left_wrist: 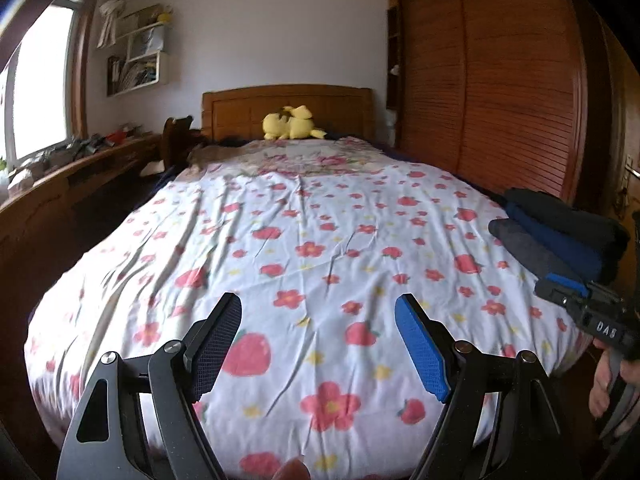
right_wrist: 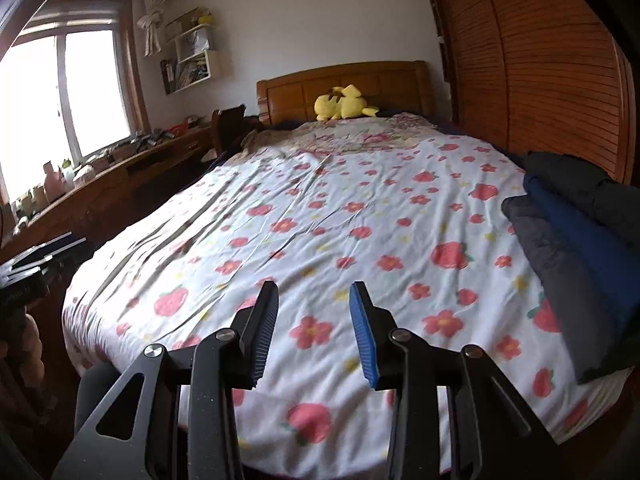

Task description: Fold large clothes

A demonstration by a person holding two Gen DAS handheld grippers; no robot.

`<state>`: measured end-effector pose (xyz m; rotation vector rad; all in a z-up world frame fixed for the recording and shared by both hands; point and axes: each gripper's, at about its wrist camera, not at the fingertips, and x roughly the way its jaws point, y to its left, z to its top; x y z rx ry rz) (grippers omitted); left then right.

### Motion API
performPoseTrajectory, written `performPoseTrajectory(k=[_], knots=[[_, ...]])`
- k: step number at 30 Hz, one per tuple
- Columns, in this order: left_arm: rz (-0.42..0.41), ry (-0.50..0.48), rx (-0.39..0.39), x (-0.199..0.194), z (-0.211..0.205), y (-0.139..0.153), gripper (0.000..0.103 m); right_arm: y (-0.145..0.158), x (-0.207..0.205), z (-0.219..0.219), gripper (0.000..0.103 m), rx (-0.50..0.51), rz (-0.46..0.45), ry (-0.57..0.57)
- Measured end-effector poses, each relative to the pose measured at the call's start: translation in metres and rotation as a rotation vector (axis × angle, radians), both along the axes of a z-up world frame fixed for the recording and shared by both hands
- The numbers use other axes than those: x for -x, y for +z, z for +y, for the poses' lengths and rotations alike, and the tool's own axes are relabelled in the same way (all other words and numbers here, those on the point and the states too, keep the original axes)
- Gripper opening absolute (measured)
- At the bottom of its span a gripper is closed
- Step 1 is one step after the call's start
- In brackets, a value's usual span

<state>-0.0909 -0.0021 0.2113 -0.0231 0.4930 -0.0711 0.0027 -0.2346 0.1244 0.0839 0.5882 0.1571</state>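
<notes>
Bed (left_wrist: pixel 280 216) taken as landmark, covered in white sheet with red flower and strawberry print

Stack of folded dark clothes (right_wrist: pixel 576 240) at right edge of bed, toward foot: grey layer lowest, blue in the middle, black on top

Yellow plush toy (left_wrist: pixel 290 123) at head of bed, against wooden headboard (left_wrist: pixel 288 108)

White wall shelf (right_wrist: pixel 192 64) up left of headboard, compartments stuffed with papers or books, contents too small to tell

Left gripper (left_wrist: pixel 318 344) above foot of bed, jaws wide apart, empty

Right gripper (right_wrist: pixel 314 332) above foot of bed, near stack, jaws partly apart, gripping nothing

Louvred wardrobe (left_wrist: pixel 500 92) right of bed
</notes>
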Motion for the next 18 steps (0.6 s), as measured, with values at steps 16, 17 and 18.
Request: performPoseTrajectory(k=[16,17,18], knots=[[-0.117,0.063,0.0,0.036,0.001,0.021,0.081,0.047,0.026,0.049,0.038,0.05,-0.132,0.03],[-0.128,0.061,0.0,0.038,-0.001,0.024,0.081,0.052,0.028,0.05,0.038,0.054,-0.144,0.03],[-0.136,0.061,0.002,0.04,-0.001,0.025,0.081,0.055,0.03,0.051,0.038,0.058,-0.152,0.03]])
